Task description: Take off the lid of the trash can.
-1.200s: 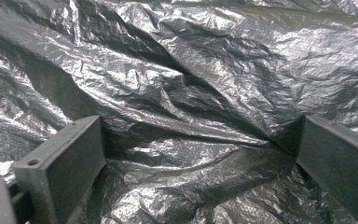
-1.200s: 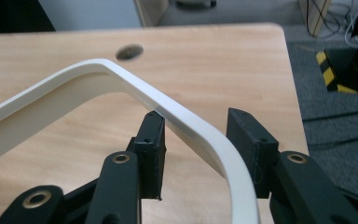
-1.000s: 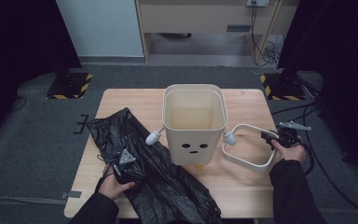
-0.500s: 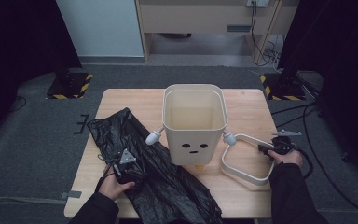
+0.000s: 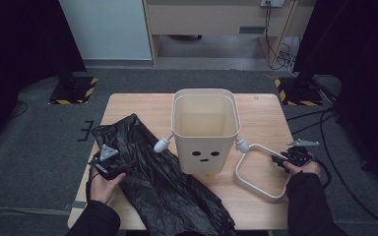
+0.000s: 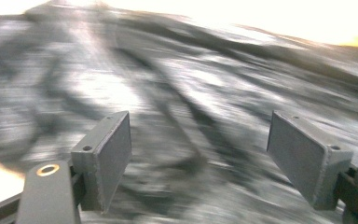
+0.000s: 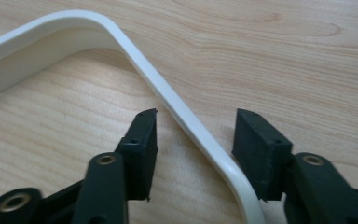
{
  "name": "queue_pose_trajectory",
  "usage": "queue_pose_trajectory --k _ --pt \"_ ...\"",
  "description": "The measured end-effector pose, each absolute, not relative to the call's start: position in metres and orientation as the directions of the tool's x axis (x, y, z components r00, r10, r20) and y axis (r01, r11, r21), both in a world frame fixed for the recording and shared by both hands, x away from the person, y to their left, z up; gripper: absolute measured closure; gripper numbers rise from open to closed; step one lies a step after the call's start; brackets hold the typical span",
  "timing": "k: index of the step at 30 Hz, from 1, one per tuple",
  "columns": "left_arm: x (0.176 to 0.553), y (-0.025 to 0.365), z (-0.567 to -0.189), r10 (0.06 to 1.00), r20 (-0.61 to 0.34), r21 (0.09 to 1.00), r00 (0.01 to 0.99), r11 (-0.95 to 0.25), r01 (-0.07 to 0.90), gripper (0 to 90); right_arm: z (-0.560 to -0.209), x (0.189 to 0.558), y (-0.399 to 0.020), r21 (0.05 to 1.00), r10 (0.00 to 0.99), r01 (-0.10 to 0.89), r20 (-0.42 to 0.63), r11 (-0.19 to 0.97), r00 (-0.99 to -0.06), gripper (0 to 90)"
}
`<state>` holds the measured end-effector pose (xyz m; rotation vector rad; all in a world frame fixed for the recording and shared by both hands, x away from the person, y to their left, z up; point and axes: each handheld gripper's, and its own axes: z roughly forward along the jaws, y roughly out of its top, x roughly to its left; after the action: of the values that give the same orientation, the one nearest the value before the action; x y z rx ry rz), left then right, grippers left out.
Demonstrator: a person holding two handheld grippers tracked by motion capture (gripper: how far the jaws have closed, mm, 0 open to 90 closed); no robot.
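Now, right gripper (image 7: 193, 128): jaws apart and just been opening; the white ring (image 7: 200, 135) passes between them, but neither pad presses on it. A second ago this gripper carried the ring's far side raised off the table; the ring now lies flat on the wood.
Meaning: likely a release. The ring looks set aside, which would leave the bin's mouth free for lining.
Left gripper (image 6: 200, 158): jaws wide, though just been closing a little; nothing gripped. The black bag (image 6: 177, 93) lies ahead of and below the jaws, and whether the pads brush it is unclear. Compared with a second ago, this gripper sits farther toward the bag's outer edge and a little higher.
Meaning: probably a shift to a new hold on the bag, not yet taken.
Bag (image 5: 162, 182): spread flat beside the left gripper (image 5: 109, 164), reaching from there toward the bin.
Bin (image 5: 205, 130): upright, open, between the two grippers; unmoved over the second.
Ring, high view (image 5: 258, 172): just inward of the right gripper (image 5: 289, 162), between it and the bin.
Hard to read: the left gripper view is motion-blurred, so the bag's folds and opening cannot be made out.
Cut off: the bag's near end runs past the table edge at the bottom; the ring's near part leaves the right gripper view.
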<state>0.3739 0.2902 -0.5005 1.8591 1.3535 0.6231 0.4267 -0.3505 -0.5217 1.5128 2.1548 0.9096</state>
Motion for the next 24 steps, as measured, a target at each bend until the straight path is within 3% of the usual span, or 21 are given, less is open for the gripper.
queue_pose_trajectory --k 1,5,13,20,23,24 --pt "0.381 0.299 -0.506 0.965 -0.021 0.786 0.260 -0.145 0.601 21.1 -0.519 0.423 -0.353 0.698 0.929 0.686 0.077 0.209 -0.361 42.2" --pt "0.393 0.305 -0.515 0.977 0.021 0.770 0.212 -0.151 0.620 21.3 -0.512 0.415 -0.356 0.736 0.932 0.655 0.092 0.173 -0.350 36.3" --pt "0.396 0.291 -0.530 0.955 0.020 0.719 0.296 -0.219 0.659 40.4 -0.504 0.406 -0.351 0.764 0.919 0.616 0.081 0.191 -0.385 31.9" --pt "0.387 0.277 -0.526 0.932 -0.035 0.705 0.362 -0.234 0.669 40.8 -0.502 0.405 -0.347 0.771 0.913 0.605 0.078 0.199 -0.400 30.3" --pt "0.384 0.285 -0.518 0.946 -0.069 0.754 0.316 -0.158 0.638 35.3 -0.500 0.405 -0.348 0.779 0.916 0.598 0.082 0.187 -0.392 29.1" --pt "0.383 0.297 -0.512 0.963 -0.073 0.788 0.259 -0.104 0.607 32.8 -0.500 0.406 -0.348 0.783 0.919 0.597 0.088 0.175 -0.384 28.0"
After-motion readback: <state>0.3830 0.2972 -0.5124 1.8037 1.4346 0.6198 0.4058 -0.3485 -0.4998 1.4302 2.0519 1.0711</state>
